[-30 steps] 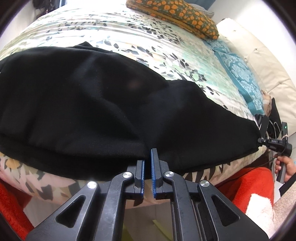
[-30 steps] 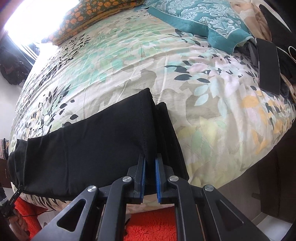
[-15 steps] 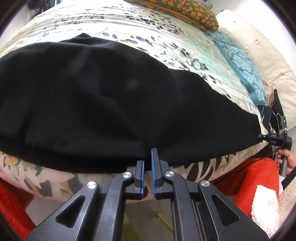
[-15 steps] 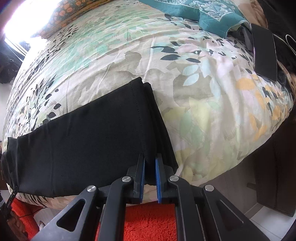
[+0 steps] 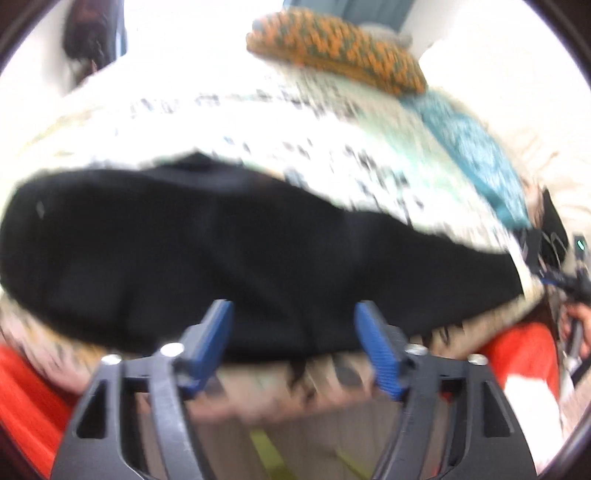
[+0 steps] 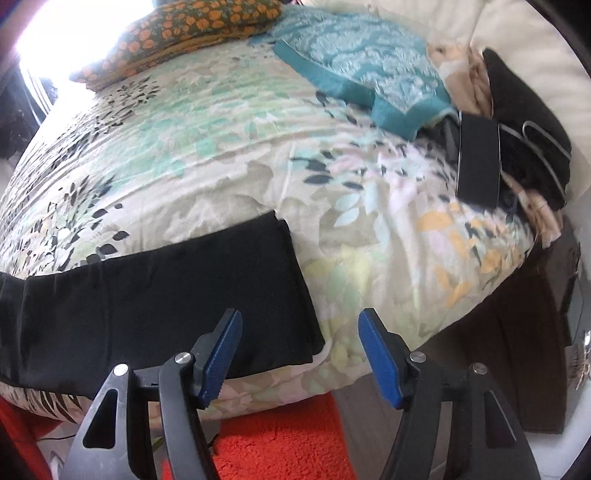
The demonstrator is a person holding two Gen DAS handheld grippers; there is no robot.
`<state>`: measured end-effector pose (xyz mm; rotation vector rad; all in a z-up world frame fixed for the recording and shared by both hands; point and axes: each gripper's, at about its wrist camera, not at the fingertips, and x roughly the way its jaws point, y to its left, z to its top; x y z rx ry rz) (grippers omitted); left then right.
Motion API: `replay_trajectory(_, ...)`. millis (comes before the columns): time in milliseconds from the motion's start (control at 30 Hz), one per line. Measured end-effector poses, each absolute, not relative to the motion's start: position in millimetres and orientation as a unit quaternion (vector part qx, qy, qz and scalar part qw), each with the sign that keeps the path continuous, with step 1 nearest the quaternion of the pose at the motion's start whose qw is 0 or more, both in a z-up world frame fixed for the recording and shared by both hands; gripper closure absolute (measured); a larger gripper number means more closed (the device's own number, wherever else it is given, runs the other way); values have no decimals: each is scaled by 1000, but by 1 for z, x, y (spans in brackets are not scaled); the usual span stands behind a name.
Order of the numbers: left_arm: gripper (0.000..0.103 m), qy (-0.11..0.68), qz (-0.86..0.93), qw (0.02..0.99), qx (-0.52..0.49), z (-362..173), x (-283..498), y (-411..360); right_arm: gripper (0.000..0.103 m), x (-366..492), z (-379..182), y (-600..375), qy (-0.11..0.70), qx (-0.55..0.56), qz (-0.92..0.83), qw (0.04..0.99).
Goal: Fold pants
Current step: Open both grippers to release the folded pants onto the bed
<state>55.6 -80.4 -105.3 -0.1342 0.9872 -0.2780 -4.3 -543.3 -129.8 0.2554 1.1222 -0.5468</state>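
Black pants (image 5: 229,251) lie folded lengthwise along the near edge of a floral bed (image 5: 280,122); the left wrist view is blurred. My left gripper (image 5: 293,314) hovers above their wide end, jaws opening, nothing pinched between the blue pads (image 5: 373,343). In the right wrist view the leg end of the pants (image 6: 177,295) lies flat, its hem corner near the bed's edge. My right gripper (image 6: 299,332) hangs over that corner, jaws opening and off the cloth. The right gripper and the hand on it show small at the far right of the left wrist view.
An orange patterned pillow (image 6: 184,33) and a teal pillow (image 6: 362,62) lie at the head of the bed. A black phone (image 6: 478,162) and dark clothes (image 6: 528,122) sit at the bed's right side. An orange-red rug (image 6: 280,439) covers the floor below.
Both grippers went from shut on the pants' near edge to open and lifted away. The pants dropped flat on the bed.
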Motion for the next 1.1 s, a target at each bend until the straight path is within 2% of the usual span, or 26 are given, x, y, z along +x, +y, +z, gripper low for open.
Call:
replay_trajectory(100,23,447,-85,890,-25,-117,106,-66,37,16,-112,-501,503,118,-203,832)
replay_trajectory(167,41,479,-53,876,20,-145,132,-60,36,37,-112,-462,493,131,-152,846)
replay_trajectory(233,52,547,-32,836,34,-178,139,-49,35,61,-123,-421,490,155,-99,852)
replay_trajectory(267,52,568,-20,821,45,-190,133,-44,35,72,-134,-400,490,169,-72,852)
replay_trajectory(400,49,556,-11,826,97,-186,89,-34,35,98,-190,-325,526,187,1,830)
replay_trajectory(533,47,555,-15,826,94,-172,77,-35,32,101,-232,-283,557,121,2,822)
replay_trajectory(600,42,542,-29,837,72,-161,78,-34,21,101,-232,-272,561,84,7,824)
replay_trajectory(667,27,507,-33,858,68,-145,89,-35,16,100,-233,-272,563,83,8,822)
replay_trajectory(767,17,456,-24,886,85,-124,121,-34,7,99,-236,-269,559,78,6,825)
replay_trajectory(867,16,447,4,891,78,-124,164,-15,0,100,-240,-260,560,59,3,826)
replay_trajectory(967,17,512,64,855,56,-155,193,22,0,101,-240,-259,559,52,-2,827)
replay_trajectory(1033,24,578,83,812,28,-187,186,51,0,101,-240,-261,559,60,0,827)
replay_trajectory(1100,24,566,67,821,42,-187,159,58,0,99,-239,-262,557,60,0,828)
